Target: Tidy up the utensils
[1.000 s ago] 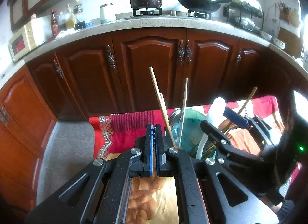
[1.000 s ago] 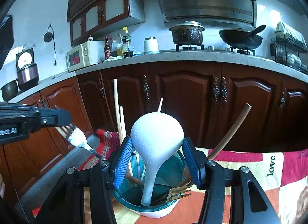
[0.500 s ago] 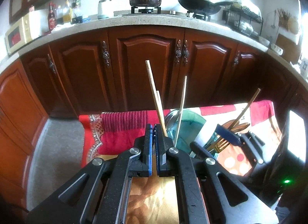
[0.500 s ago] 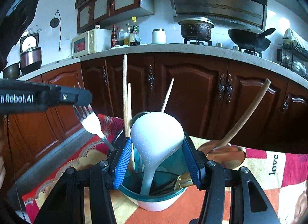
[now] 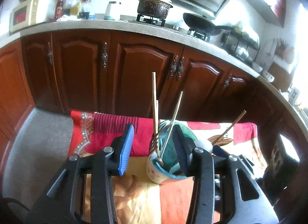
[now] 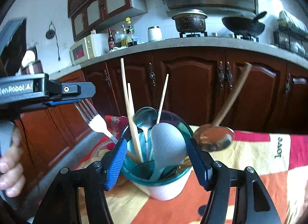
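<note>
A teal-rimmed white utensil cup (image 6: 165, 183) stands on the cloth-covered table and holds chopsticks (image 6: 130, 116), a metal spoon (image 6: 145, 116), a white slotted ladle (image 6: 167, 143) and a wooden spoon (image 6: 213, 137). A silver fork (image 6: 96, 121) leans tines-up with its handle in the cup, just under the left gripper. My left gripper (image 5: 154, 150) is open, its jaws spread beside the cup (image 5: 165, 168), and the fork (image 5: 155, 143) is free. My right gripper (image 6: 156, 158) is open, its jaws on either side of the cup, not pressing on it.
A red, orange and cream patterned cloth (image 6: 259, 158) covers the table. Dark wooden cabinets (image 5: 134, 73) stand behind, under a stone counter with a pot, a wok, bottles and a microwave. Grey floor (image 5: 38, 137) lies to the left.
My left gripper was shut on the fork and has opened, leaving the fork resting in the cup. The right gripper has stayed open around the cup.
</note>
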Motion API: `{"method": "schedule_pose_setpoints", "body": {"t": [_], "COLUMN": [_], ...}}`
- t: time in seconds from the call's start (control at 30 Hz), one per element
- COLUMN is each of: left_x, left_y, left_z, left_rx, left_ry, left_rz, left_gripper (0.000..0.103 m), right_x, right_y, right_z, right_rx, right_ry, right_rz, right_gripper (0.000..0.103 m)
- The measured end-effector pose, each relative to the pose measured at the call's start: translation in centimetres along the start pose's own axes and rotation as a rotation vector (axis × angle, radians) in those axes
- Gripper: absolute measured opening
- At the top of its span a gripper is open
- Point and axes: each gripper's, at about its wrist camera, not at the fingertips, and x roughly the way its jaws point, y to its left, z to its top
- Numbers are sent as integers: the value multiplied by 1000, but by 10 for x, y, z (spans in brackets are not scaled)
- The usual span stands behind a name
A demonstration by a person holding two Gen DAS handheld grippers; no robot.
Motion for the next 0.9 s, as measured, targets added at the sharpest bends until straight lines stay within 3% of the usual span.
{"method": "schedule_pose_setpoints", "body": {"t": [0.17,0.27,0.37,0.67,0.9], "left_x": [-46,-79,-116,-213,-250], "left_y": [-1,-8,-21,-64,-83], "left_z": [-20,-44,-71,-126,-146], "left_rx": [-61,-98,-115,-55,-59], "left_ry": [-27,-17,-12,-56,-37], "left_rz": [-7,-5,3,63,52], "left_gripper": [43,53,55,64,67], "right_x": [-40,-71,-111,-234,-289], "right_y": [-2,5,18,76,89], "right_z": [-5,-14,-25,-45,-60], "right_rx": [117,158,210,166,180], "right_ry": [17,51,84,53,39], "right_rz": [53,36,9,-104,-174], "right_gripper": [62,62,62,68,70]}}
